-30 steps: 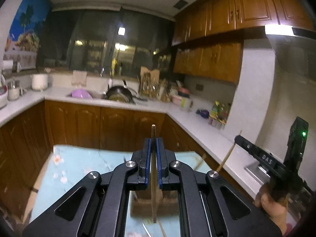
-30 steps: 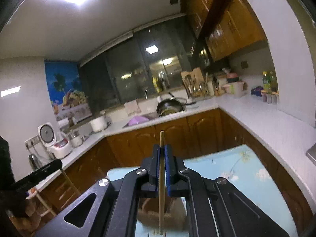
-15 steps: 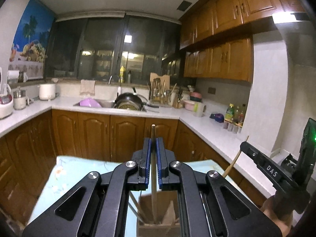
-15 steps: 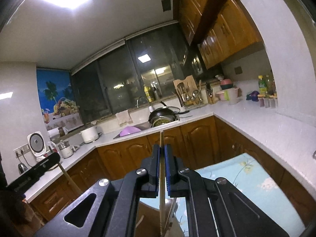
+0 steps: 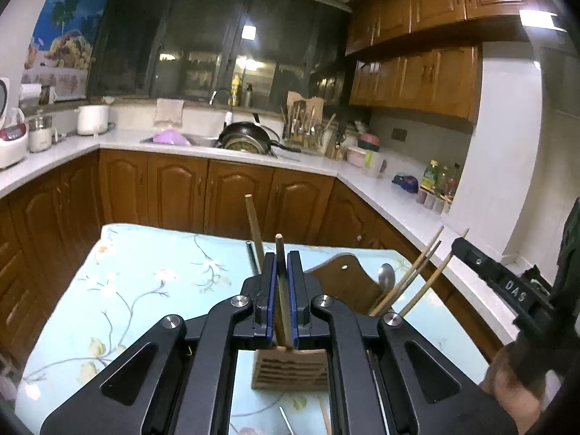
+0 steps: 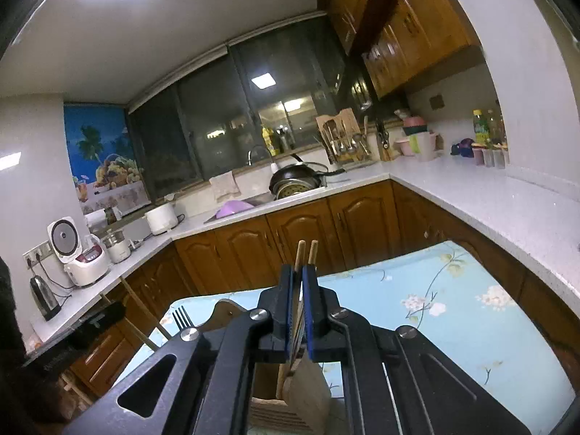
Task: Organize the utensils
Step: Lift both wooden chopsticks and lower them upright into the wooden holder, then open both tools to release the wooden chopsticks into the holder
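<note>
Left black two-finger gripper (image 5: 282, 297) clamped on thin wooden chopstick (image 5: 280, 275), angled slightly down over slatted wooden utensil holder (image 5: 290, 368). Right black gripper (image 6: 298, 311) likewise pinched on second wooden chopstick (image 6: 298, 253).

This is a home kitchen: beyond the tongs, wooden cabinets (image 5: 235, 192) run under a white counter (image 5: 384, 195) with a sink (image 5: 195, 141), a black pan (image 5: 246, 136), a rice cooker (image 6: 78, 250) and a kettle (image 6: 43, 297) to their left.
</note>
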Available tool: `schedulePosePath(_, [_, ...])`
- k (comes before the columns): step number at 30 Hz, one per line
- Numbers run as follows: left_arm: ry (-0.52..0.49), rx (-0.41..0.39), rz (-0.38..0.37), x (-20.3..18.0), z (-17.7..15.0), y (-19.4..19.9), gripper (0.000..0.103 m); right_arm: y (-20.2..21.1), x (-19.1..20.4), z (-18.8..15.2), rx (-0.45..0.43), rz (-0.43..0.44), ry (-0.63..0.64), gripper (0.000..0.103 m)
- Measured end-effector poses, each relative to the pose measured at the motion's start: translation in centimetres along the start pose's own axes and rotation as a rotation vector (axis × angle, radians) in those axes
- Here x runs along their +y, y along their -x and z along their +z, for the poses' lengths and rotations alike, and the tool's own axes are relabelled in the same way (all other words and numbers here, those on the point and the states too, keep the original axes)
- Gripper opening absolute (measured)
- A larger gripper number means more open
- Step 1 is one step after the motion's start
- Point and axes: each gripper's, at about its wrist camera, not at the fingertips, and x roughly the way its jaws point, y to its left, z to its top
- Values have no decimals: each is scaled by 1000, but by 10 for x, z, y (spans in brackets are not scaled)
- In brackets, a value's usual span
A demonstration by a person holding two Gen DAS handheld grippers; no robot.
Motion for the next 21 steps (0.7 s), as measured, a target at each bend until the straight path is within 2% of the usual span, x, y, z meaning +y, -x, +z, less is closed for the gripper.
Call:
schedulePosePath(10, [1, 34, -8, -1, 9, -3, 5, -1, 0, 4, 30, 2, -2, 6])
schedulePosePath(14, [13, 74, -26, -2, 12, -8, 7, 0, 1, 2, 42, 10, -7, 12])
schedulePosePath(16, [14, 77, -27, -2, 12, -5, 15, 2, 2, 0, 47, 20, -16, 32])
schedulePosePath(17, [15, 76, -29, -3, 12, -2, 18, 6, 2, 1, 41, 25, -21, 37])
schedulePosePath(18, [18, 73, -32, -3, 11, 2, 27, 9, 1, 1, 35, 27, -25, 46])
schedulePosePath(19, [20, 67, -32, -4, 11, 7, 38, 13, 1, 2, 26, 31, -29, 50])
schedulePosePath(20, [20, 65, -32, -5, 10, 12, 45, 19, 1, 3, 15, 35, -36, 51])
schedulePosePath(21, [20, 61, -37, -5, 9, 18, 53, 25, 0, 4, 7, 34, -42, 57])
